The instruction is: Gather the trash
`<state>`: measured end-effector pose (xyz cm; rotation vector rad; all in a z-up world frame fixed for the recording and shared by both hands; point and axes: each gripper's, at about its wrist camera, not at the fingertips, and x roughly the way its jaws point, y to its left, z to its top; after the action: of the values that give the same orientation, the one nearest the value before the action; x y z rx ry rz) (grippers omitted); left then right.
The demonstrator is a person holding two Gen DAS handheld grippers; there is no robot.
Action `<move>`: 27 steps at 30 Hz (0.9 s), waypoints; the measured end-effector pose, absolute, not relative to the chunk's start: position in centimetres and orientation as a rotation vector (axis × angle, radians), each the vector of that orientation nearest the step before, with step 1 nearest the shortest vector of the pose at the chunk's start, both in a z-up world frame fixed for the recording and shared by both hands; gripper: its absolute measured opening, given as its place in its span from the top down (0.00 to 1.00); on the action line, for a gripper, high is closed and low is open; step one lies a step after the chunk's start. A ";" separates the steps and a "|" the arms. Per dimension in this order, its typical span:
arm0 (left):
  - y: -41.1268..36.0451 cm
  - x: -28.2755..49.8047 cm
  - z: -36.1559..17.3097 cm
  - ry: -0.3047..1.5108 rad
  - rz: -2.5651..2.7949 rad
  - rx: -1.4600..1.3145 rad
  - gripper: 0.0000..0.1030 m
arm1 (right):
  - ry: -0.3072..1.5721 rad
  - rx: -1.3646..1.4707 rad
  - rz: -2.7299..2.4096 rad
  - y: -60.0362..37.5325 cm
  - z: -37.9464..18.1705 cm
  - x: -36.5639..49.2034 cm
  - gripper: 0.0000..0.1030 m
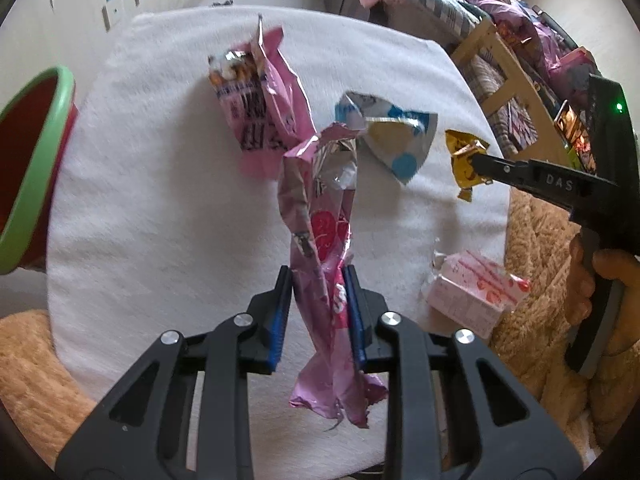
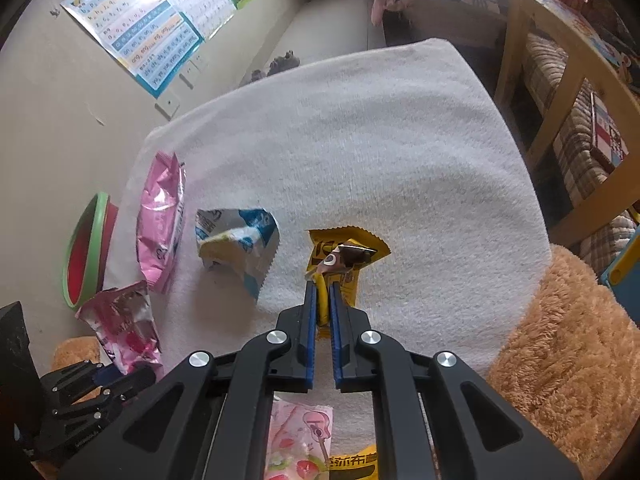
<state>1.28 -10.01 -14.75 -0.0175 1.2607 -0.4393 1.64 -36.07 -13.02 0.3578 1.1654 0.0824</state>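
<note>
Wrappers are being gathered off the white towel [image 1: 168, 208]: the left gripper [image 1: 318, 292] is clenching a crumpled pink wrapper [image 1: 324, 216] and holding it clear of the cloth, while the right gripper [image 2: 322, 300] is pinching a yellow candy wrapper [image 2: 344, 256] at its edge. A flat pink snack bag [image 1: 260, 108], a blue-and-white wrapper [image 1: 392, 136] and a small pink carton [image 1: 468, 296] are lying loose on the towel. Next, judging by the layout, each catch is needing carrying to the green-rimmed red bin [image 1: 36, 160] at the towel's left edge before letting go.
</note>
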 end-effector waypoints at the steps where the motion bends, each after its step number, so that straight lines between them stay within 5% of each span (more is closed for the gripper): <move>1: -9.9 1.3 -14.6 1.256 -0.436 -0.016 0.75 | 1.160 0.361 0.087 -36.0 -12.8 1.6 0.94; 27: -0.3 3.5 -12.9 1.169 -0.166 -0.130 0.75 | 1.158 0.311 0.274 -28.5 -10.6 1.3 0.94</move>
<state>3.45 -0.29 -12.93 -0.1301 1.1692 -0.1659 1.34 -28.46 -10.62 0.3109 1.1579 0.2742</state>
